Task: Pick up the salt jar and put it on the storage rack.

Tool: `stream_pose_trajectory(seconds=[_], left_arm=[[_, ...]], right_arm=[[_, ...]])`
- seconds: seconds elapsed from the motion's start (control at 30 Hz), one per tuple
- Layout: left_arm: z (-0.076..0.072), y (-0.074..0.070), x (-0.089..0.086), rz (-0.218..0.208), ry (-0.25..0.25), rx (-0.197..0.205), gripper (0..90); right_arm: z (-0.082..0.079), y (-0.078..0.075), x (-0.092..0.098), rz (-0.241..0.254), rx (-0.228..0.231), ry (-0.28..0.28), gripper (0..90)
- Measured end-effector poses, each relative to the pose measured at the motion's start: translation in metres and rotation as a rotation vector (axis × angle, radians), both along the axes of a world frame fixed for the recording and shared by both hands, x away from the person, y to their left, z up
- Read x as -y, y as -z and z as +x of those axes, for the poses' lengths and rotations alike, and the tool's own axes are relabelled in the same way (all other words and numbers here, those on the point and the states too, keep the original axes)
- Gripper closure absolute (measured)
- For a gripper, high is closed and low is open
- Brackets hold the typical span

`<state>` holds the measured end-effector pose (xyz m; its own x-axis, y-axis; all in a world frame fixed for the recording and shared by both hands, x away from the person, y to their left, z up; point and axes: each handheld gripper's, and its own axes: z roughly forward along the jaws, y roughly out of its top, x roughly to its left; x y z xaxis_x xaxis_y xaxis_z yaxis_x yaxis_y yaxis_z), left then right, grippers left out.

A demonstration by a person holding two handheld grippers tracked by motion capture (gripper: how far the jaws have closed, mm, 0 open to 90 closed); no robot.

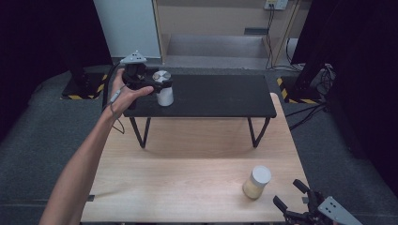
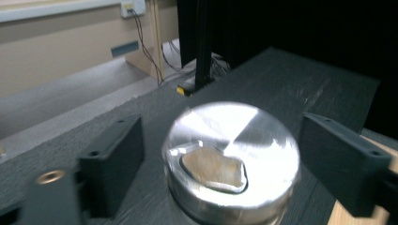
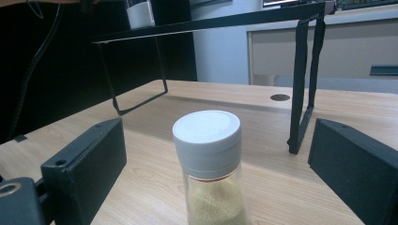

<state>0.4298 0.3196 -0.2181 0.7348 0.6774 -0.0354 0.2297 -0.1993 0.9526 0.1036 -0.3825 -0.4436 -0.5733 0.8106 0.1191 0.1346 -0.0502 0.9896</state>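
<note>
Nearest, the right gripper [image 1: 293, 199] waits wide open just short of the white-capped spice jar [image 1: 257, 182] on the wooden table [image 1: 187, 187]. Up on the black shelf [image 1: 220, 96], the left gripper [image 1: 157, 84] straddles the silver-lidded jar [image 1: 164, 88], jaws apart, not pressing it.

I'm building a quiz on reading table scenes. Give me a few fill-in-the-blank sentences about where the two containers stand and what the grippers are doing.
1. The can with the silver lid stands on the black ____.
2. The jar of yellowish powder has a ____ cap.
3. The jar stands on the wooden table, near the ____ gripper.
4. The left gripper has its fingers on either side of the can, and they are ____.

Missing words: shelf; white; right; open
</note>
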Motion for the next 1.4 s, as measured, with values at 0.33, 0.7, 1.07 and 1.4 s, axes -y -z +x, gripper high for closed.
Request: stream_pose_trajectory(seconds=[0.33,0.7,1.07,1.4], left_arm=[[-0.015,-0.029,-0.007,-0.094,0.000,0.051,5.1],[-0.054,-0.045,-0.020,-0.137,0.032,0.118,2.9],[-0.097,-0.045,-0.027,-0.145,0.078,0.180,3.8],[-0.133,-0.018,-0.029,-0.097,0.081,0.250,4.5]], right_arm=[[0.001,0.000,0.000,-0.002,0.000,-0.004,4.7],[-0.001,-0.001,-0.001,0.001,0.010,-0.015,4.7],[0.000,-0.001,-0.002,-0.006,0.010,-0.028,4.8],[0.000,-0.001,-0.004,-0.008,0.007,-0.032,4.8]])
